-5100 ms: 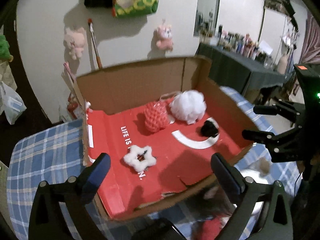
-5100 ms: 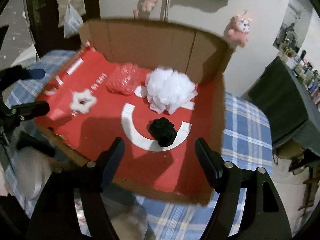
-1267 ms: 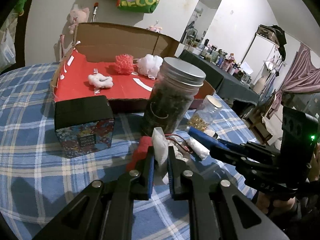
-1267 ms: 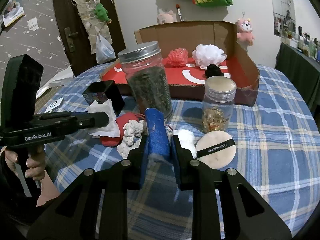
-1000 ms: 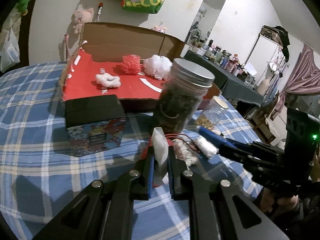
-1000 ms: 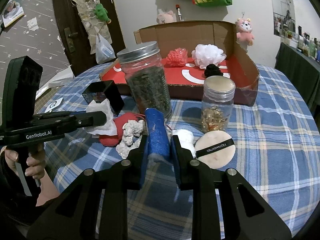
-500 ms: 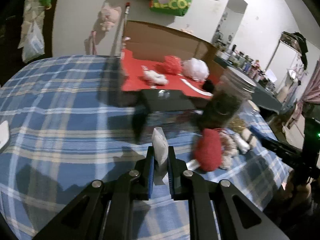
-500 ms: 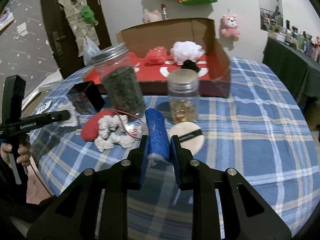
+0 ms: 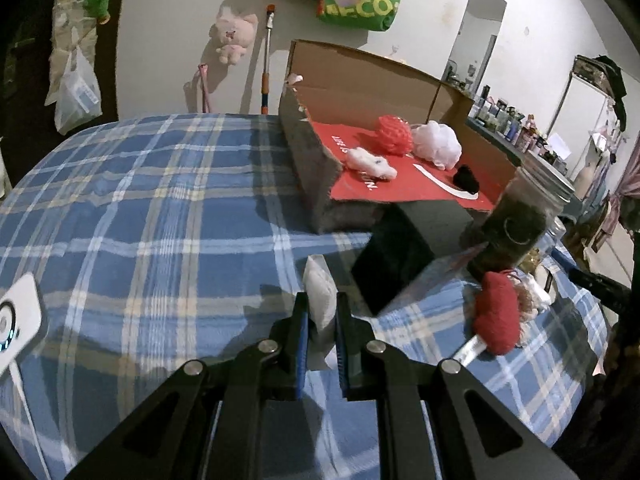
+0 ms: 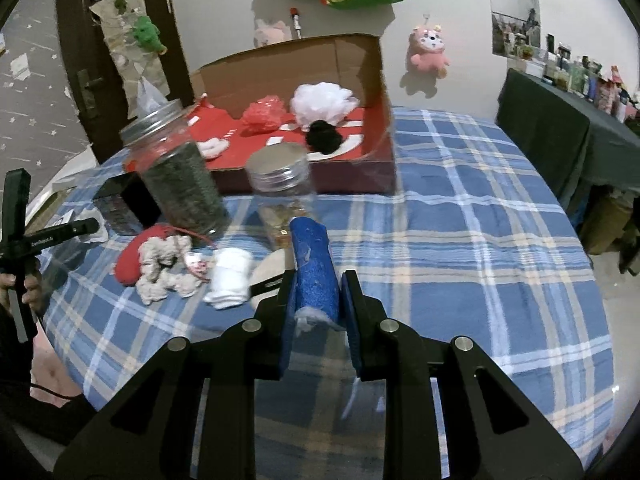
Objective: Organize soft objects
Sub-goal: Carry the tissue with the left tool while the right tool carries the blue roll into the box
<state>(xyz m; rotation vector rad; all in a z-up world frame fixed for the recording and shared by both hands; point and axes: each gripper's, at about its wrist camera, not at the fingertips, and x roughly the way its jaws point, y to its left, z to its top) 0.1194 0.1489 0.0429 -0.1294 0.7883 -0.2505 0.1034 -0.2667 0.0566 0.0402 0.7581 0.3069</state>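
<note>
- While both grippers hang above a table covered in blue plaid cloth [image 9: 152, 208], the left gripper [image 9: 320, 320] has its jaws clamped on a small white cloth [image 9: 320, 300] that stands up between the pads, clear of the tabletop.
- Jaws of the right gripper [image 10: 318, 300] are closed on a blue sponge roll [image 10: 312, 272], which juts forward past the fingertips.
- Behind them sits an open cardboard box [image 10: 288, 60] with a red floor, holding a red mesh puff [image 10: 264, 114], a white mesh puff [image 10: 324, 104], a black pompom [image 10: 324, 138] and a white scrunchie [image 9: 370, 162].
- Near the box stand a tall jar [image 10: 180, 176] of dark contents, a smaller jar [image 10: 284, 192] and a black box [image 9: 404, 256].
- On the cloth in front of the jars lie a red pad [image 9: 498, 320], a cream scrunchie [image 10: 164, 264], a white roll [image 10: 230, 278] and a round powder puff [image 10: 270, 270], crowded together.
- At the left edge of the right wrist view, a hand [image 10: 28, 284] grips the left gripper's handle.
</note>
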